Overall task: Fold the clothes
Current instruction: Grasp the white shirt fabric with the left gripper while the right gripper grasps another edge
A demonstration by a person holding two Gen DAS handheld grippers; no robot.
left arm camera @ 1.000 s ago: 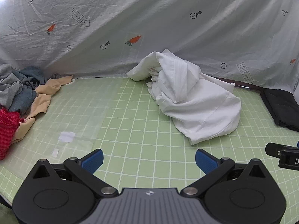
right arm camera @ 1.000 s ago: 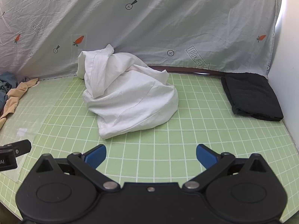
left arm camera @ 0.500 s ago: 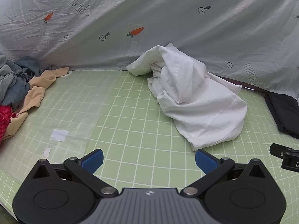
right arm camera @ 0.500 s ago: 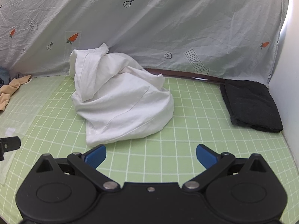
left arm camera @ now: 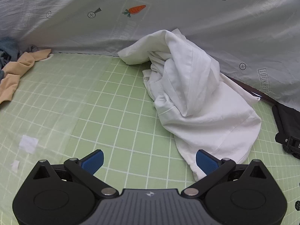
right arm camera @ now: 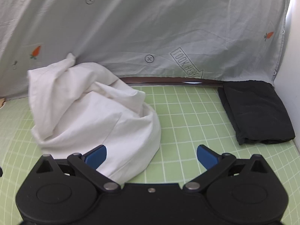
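Both grippers have moved closer to the crumpled white garment [left arm camera: 196, 101].
Left gripper [left arm camera: 149, 162] and right gripper [right arm camera: 151, 155] spread wide, empty, over the green grid mat [left arm camera: 112, 108].

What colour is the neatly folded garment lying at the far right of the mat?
Black. The folded garment shows best in the right wrist view, lying on the green mat.

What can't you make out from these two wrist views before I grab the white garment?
- White garment: bunched up, so its type, collar and sleeves stay hidden in both views.
- Its near hem: covered by the left gripper and right gripper.
- Clothes pile: cut off by the left view's edge.
- Folded black garment: type unclear.
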